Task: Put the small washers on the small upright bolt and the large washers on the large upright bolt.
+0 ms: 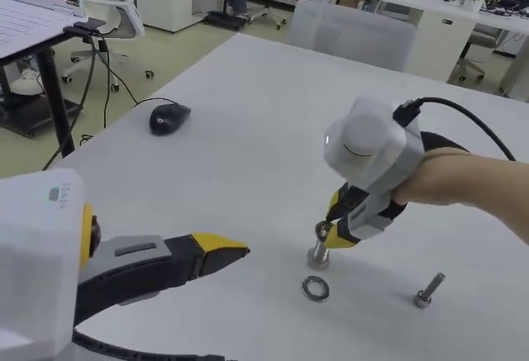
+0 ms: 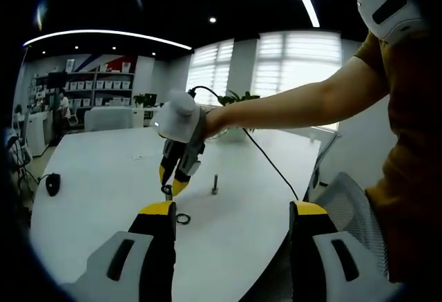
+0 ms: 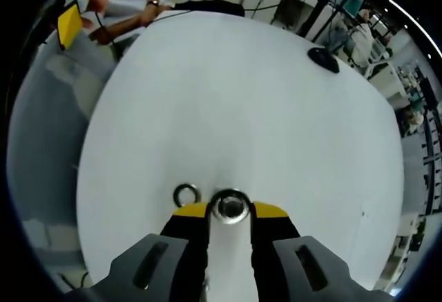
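Note:
The large upright bolt [image 1: 318,255] stands on the white table [image 1: 248,154]. My right gripper [image 1: 329,230] hangs just above it, shut on a large washer [image 3: 230,205], and the bolt's top shows through the ring. A second washer [image 1: 315,288] lies flat beside the bolt's foot; it also shows as the washer [image 3: 186,193]. The small bolt [image 1: 428,290] stands further right. My left gripper [image 2: 235,212] is open and empty, low at the near left, with one yellow fingertip [image 1: 219,249] pointing at the bolts.
A black mouse [image 1: 169,116] lies at the table's far left, its cable running over the edge. A grey chair [image 1: 351,30] stands at the far edge. A side desk with a laptop [image 1: 33,6] is at the left.

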`<state>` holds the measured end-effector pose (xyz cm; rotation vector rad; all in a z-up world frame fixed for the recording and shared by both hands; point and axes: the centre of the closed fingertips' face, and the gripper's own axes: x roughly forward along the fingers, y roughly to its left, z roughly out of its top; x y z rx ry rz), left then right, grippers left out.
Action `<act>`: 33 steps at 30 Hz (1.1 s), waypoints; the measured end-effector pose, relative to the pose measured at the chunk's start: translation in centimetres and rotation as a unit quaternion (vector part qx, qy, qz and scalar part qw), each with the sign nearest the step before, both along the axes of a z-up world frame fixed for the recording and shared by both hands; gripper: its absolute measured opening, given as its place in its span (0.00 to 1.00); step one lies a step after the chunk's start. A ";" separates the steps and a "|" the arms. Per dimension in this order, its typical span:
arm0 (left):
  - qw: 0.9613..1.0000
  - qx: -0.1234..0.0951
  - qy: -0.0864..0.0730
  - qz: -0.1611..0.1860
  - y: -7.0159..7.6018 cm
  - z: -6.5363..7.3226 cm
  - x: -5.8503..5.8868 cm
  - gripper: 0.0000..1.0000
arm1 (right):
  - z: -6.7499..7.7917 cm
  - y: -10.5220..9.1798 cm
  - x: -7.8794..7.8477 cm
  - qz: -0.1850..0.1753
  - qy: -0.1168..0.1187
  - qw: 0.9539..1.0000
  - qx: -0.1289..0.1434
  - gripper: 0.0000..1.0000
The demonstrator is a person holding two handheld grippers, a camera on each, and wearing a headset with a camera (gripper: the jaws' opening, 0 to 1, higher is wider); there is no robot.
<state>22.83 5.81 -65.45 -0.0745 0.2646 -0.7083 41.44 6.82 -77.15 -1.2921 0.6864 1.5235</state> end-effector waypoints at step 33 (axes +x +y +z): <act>1.000 0.007 0.005 0.005 0.5 -0.2 0.5 0.66 | -4.0 -0.9 1.0 -0.002 0.013 1.000 -0.017 0.24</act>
